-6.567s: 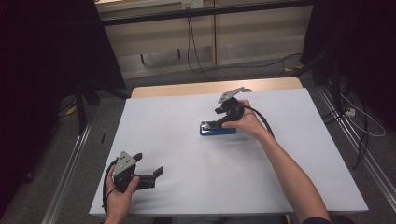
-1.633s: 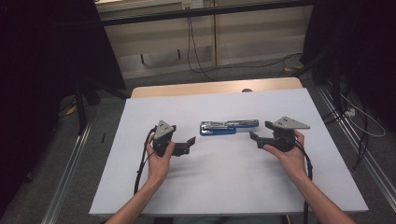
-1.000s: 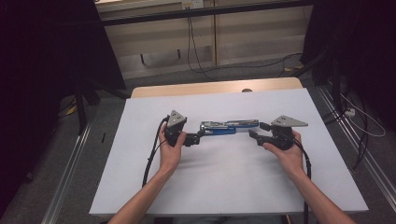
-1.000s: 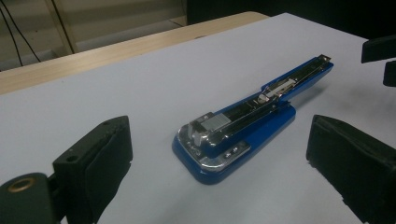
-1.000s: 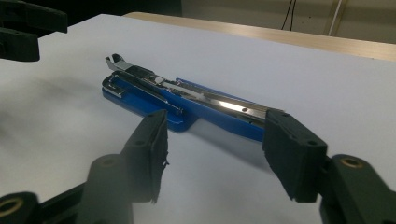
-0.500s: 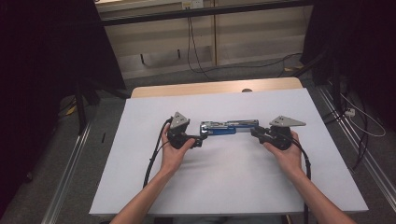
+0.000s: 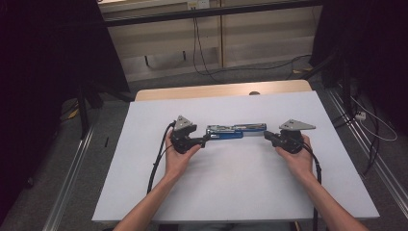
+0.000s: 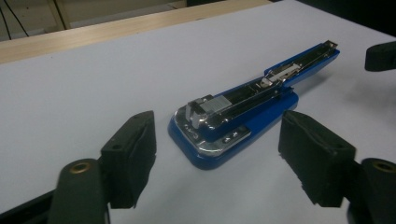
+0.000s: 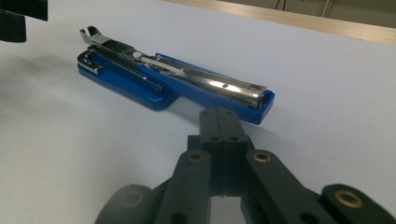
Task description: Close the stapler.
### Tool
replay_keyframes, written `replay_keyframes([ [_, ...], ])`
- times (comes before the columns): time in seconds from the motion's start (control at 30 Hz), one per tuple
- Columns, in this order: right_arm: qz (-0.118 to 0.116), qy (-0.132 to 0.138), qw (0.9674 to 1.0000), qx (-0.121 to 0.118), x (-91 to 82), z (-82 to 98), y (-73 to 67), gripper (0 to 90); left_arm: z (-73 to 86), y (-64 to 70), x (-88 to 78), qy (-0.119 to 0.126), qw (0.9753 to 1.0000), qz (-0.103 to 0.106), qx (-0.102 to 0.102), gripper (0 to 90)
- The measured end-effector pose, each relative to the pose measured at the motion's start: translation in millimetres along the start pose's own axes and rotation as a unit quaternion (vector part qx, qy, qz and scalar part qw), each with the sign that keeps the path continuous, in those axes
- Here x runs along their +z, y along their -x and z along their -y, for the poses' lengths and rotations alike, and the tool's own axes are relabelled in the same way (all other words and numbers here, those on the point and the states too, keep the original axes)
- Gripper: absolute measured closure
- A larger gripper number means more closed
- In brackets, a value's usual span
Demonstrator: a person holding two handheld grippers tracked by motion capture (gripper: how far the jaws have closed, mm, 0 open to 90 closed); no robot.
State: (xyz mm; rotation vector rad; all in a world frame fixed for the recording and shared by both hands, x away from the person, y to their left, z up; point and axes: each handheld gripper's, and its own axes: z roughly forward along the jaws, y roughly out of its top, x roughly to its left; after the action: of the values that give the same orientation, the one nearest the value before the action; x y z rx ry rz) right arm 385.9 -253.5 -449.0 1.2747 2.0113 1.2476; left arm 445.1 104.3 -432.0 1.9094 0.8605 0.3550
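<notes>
Two claws bracket one blue plastic-and-chrome stapler [image 7: 235, 132], which lies folded out flat near the middle of the white-covered bench [image 7: 231, 192]; compared with a second or so back, both hands have closed in on its ends, so the lining-up part looks done; the left claw [image 8: 217, 154] has just been narrowing, its jaws now standing either side of the stapler's rounded blue base end, pads [image 8: 133, 151] not yet pressing on it, so nothing's actually held there; the right claw [image 9: 223, 128] has just snapped fully closed with nothing between the jaws, its tip sitting just beside the far end of the chrome arm, though I can't say if it's touching; my guess is the left is about to pinch the base while the right works as a closed poker to nudge or steady the other end.
</notes>
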Motion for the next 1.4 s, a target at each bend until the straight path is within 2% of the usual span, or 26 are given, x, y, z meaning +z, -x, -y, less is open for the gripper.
replay_keyframes([
  [0.13,0.004,-0.005,1.0000,0.002,-0.3,1.2,2.8,90.0,0.3,0.2,0.6,0.001,0.9998,0.015,-0.015,47.8],
  [0.17,0.005,-0.006,1.0000,0.003,-0.3,1.3,3.4,90.0,0.2,-0.2,0.6,-0.007,0.9998,0.015,-0.006,51.5],
  [0.23,0.006,-0.008,0.9999,-0.001,-0.2,1.2,4.2,90.0,0.1,1.7,1.8,-0.009,0.9998,0.016,-0.012,56.9],
  [0.33,0.005,-0.009,0.9999,0.001,-0.3,0.9,4.4,90.0,-2.2,3.7,2.4,-0.007,0.9997,0.024,0.004,69.8],
  [0.37,0.003,-0.010,0.9999,0.000,0.2,1.1,4.5,90.0,-3.4,3.2,2.8,-0.014,0.9995,0.025,0.010,73.9],
  [0.57,0.002,-0.014,0.9999,-0.006,4.8,0.9,2.2,90.0,-4.8,5.4,15.4,-0.032,0.9988,0.028,0.023,90.0],
  [0.7,0.002,-0.018,0.9997,-0.013,6.9,0.8,0.7,90.0,-7.2,7.4,24.9,-0.044,0.9984,0.028,0.020,90.0],
  [0.87,0.000,-0.020,0.9996,-0.019,6.3,0.8,0.2,90.0,-9.7,12.2,35.3,-0.062,0.9972,0.025,0.034,90.0],
  [1.07,0.000,-0.021,0.9996,-0.017,5.2,1.0,1.0,90.0,-7.8,12.5,42.9,-0.073,0.9965,0.007,0.041,90.0],
  [1.1,0.001,-0.021,0.9996,-0.017,5.5,1.3,1.2,90.0,-7.2,12.1,44.0,-0.073,0.9966,0.008,0.037,90.0],
  [1.17,0.001,-0.022,0.9996,-0.018,5.9,1.6,0.6,90.0,-7.0,9.7,44.4,-0.077,0.9961,0.002,0.044,90.0],
  [1.2,0.001,-0.023,0.9995,-0.021,6.3,1.8,0.2,90.0,-6.8,9.4,44.8,-0.078,0.9962,0.004,0.040,90.0],
  [1.33,-0.002,-0.027,0.9993,-0.024,8.5,1.8,-2.3,90.0,-6.8,7.3,45.1,-0.079,0.9957,0.010,0.047,90.0],
  [1.4,-0.003,-0.030,0.9992,-0.025,9.7,2.1,-2.7,90.0,-4.8,6.0,45.9,-0.075,0.9960,0.018,0.044,90.0],
])
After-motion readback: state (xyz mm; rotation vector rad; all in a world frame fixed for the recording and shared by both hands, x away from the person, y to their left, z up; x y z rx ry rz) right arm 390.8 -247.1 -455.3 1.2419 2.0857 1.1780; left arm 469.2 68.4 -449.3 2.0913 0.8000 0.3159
